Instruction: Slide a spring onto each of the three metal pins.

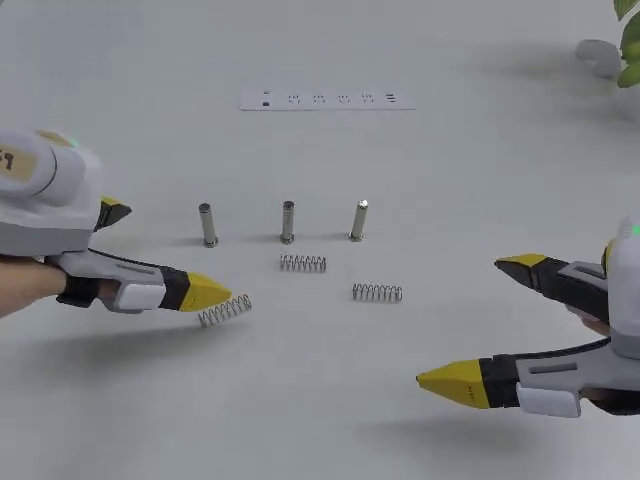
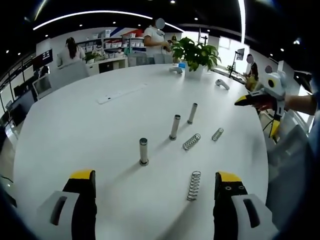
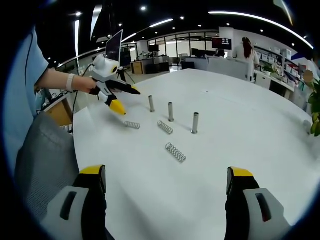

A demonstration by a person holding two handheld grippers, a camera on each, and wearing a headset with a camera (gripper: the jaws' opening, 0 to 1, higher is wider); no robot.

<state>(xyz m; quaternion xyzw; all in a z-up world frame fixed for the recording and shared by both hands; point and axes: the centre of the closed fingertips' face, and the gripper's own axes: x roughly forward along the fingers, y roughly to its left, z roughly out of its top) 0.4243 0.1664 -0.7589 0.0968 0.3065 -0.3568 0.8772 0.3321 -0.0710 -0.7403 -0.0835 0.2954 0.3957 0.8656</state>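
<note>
Yellow-tipped left gripper [image 1: 165,252], jaws spread, hovers beside the coiled wire spring [image 1: 224,310] fronting the leftmost steel pin [image 1: 207,224], presumably to grab it; right gripper [image 1: 475,321] equally spread, empty

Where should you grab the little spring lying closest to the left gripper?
Grab the spring around its middle coils, bringing the left gripper down from above, jaws closing across its width. It lies flat on the table, so both sides are free, and a middle grip probably leaves an end open for the nearest pin.
</note>
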